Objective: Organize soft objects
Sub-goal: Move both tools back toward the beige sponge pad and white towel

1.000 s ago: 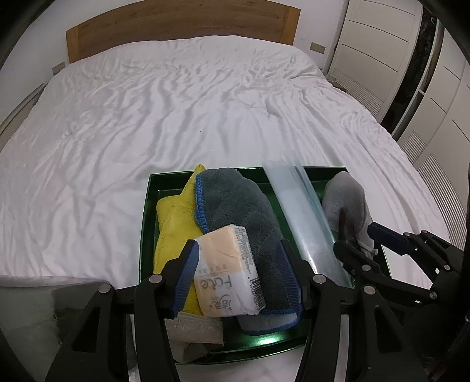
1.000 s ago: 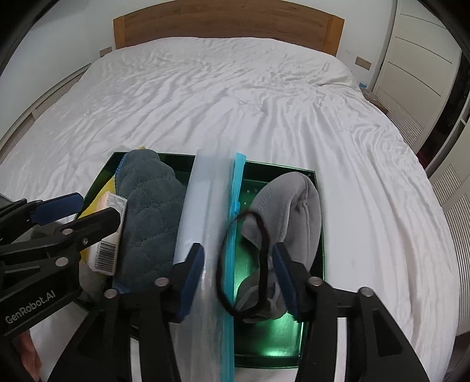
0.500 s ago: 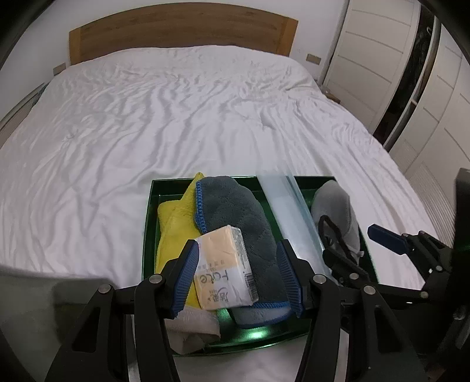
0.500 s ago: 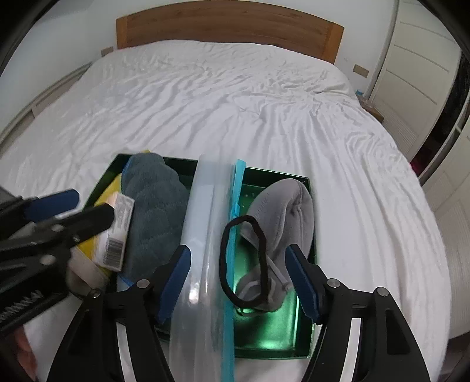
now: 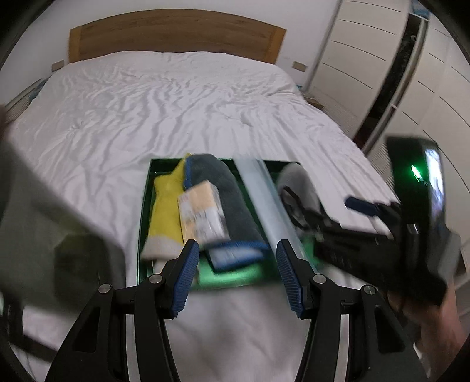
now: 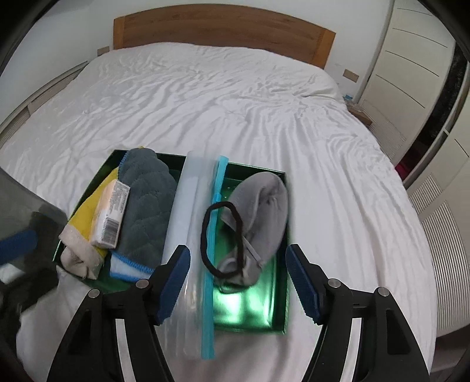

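While I pull back, left claw (image 5: pixel 235 274) released, tissue pack (image 5: pixel 202 213) now ahead in tray (image 5: pixel 147 205), print blurred, right claw (image 6: pixel 238 282) released, wider than before.

A white-sheeted bed (image 6: pixel 235 111) with wooden headboard (image 6: pixel 223 26) beside white wardrobe doors (image 5: pixel 367 67).

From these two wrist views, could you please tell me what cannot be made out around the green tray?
- Tissue pack print: motion-blurred in the left wrist view, too small in the right.
- Zip bag's near end: hidden behind the right hand-held gripper in the right wrist view.
- Green tray floor under the grey cloth: covered.
- Grey sock: partly hidden by the right hand-held gripper in the left wrist view.
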A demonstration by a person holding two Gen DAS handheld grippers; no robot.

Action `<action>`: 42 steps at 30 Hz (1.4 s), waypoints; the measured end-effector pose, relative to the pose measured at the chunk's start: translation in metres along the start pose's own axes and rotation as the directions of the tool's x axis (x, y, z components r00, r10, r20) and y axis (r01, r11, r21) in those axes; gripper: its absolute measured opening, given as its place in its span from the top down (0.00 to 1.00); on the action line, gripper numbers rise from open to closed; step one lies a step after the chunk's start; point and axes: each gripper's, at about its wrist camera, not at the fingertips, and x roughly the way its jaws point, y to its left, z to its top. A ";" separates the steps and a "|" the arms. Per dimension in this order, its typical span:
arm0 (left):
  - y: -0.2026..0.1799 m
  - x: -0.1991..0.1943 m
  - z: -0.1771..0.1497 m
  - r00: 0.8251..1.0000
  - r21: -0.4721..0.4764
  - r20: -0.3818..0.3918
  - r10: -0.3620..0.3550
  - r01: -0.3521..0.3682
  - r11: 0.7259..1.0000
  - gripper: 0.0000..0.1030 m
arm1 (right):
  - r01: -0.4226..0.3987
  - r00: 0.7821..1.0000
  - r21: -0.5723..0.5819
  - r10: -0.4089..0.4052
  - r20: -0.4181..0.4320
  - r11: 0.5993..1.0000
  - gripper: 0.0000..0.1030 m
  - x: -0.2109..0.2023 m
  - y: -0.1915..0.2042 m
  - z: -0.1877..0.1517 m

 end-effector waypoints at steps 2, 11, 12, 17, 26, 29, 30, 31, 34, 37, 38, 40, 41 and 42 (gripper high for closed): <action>-0.002 -0.016 -0.011 1.000 0.013 -0.001 -0.021 0.021 1.000 0.53 | 0.002 1.000 0.012 -0.003 0.016 1.000 0.34 -0.017 0.001 -0.007; 0.017 -0.084 -0.058 0.999 0.112 -0.008 -0.038 0.038 0.993 0.53 | -0.020 0.996 0.065 0.015 0.088 0.998 0.33 -0.113 0.041 -0.060; 0.020 -0.088 -0.060 0.999 0.119 -0.014 -0.041 0.042 0.992 0.53 | -0.022 0.996 0.074 0.015 0.089 0.997 0.33 -0.123 0.046 -0.066; 0.045 -0.113 -0.073 1.000 0.124 -0.009 -0.028 0.029 0.992 0.53 | -0.023 0.997 0.122 0.013 0.081 0.992 0.33 -0.168 0.082 -0.098; 0.102 -0.150 -0.088 1.000 0.105 0.013 0.003 -0.005 0.994 0.53 | -0.017 0.999 0.117 0.012 0.039 0.993 0.32 -0.222 0.140 -0.124; 0.121 -0.160 -0.096 1.000 0.099 0.010 0.013 -0.014 0.995 0.53 | -0.023 0.999 0.110 0.019 0.032 0.994 0.32 -0.235 0.158 -0.127; 0.129 -0.165 -0.100 1.000 0.102 0.009 0.025 -0.026 0.994 0.53 | -0.024 0.999 0.101 0.021 0.032 0.995 0.32 -0.240 0.166 -0.127; 0.137 -0.168 -0.104 0.999 0.102 0.006 0.036 -0.037 0.994 0.53 | -0.028 0.999 0.096 0.026 0.031 0.995 0.32 -0.241 0.173 -0.126; 0.161 -0.177 -0.113 0.998 0.089 -0.010 0.062 -0.061 0.994 0.53 | -0.055 0.998 0.086 0.053 0.024 0.995 0.32 -0.251 0.198 -0.128; 0.187 -0.189 -0.125 0.996 0.086 -0.025 0.090 -0.088 0.992 0.53 | -0.094 0.996 0.078 0.093 0.016 0.992 0.32 -0.261 0.228 -0.130; 0.198 -0.195 -0.130 0.994 0.085 -0.027 0.104 -0.101 0.991 0.53 | -0.101 0.995 0.070 0.100 0.015 0.993 0.32 -0.262 0.237 -0.129; 0.213 -0.201 -0.137 0.992 0.082 -0.030 0.123 -0.120 0.989 0.53 | -0.128 0.992 0.065 0.127 0.013 0.990 0.32 -0.267 0.255 -0.127; 0.223 -0.205 -0.142 0.990 0.081 -0.035 0.135 -0.132 0.988 0.53 | -0.142 0.990 0.065 0.141 0.011 0.988 0.32 -0.268 0.264 -0.127; 0.234 -0.208 -0.147 0.988 0.080 -0.044 0.148 -0.144 0.986 0.53 | -0.154 0.988 0.064 0.154 0.008 0.986 0.32 -0.269 0.273 -0.126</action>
